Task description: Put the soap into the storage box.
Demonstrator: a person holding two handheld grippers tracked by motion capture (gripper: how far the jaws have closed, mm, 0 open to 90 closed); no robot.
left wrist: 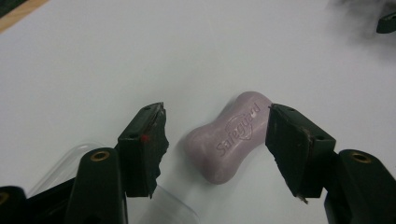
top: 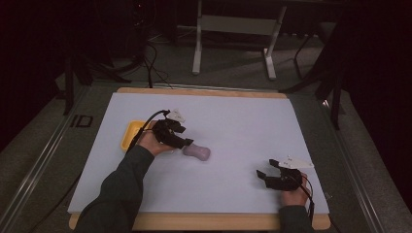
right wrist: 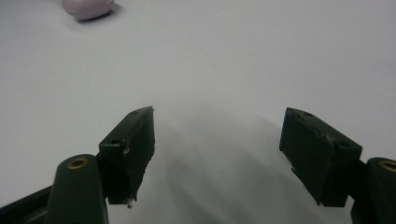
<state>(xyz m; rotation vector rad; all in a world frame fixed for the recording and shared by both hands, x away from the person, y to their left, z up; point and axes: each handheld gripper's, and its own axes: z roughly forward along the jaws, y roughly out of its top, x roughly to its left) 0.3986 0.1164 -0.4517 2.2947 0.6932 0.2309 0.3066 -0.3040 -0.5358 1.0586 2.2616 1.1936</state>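
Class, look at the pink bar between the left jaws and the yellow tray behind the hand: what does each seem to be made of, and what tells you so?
Bar: most likely soap, matte and waxy, pale lilac-pink, with rounded moulded edges and "Safeguard" pressed into its top.
Tray: probably plastic, judging by its even bright yellow colour and raised rim; it is too small and half hidden to be sure.

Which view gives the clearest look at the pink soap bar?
The left gripper view: the soap bar lies between the open jaws of the left gripper, its embossed Safeguard lettering readable. The high view shows it small on the white table. The right gripper view catches just one end.
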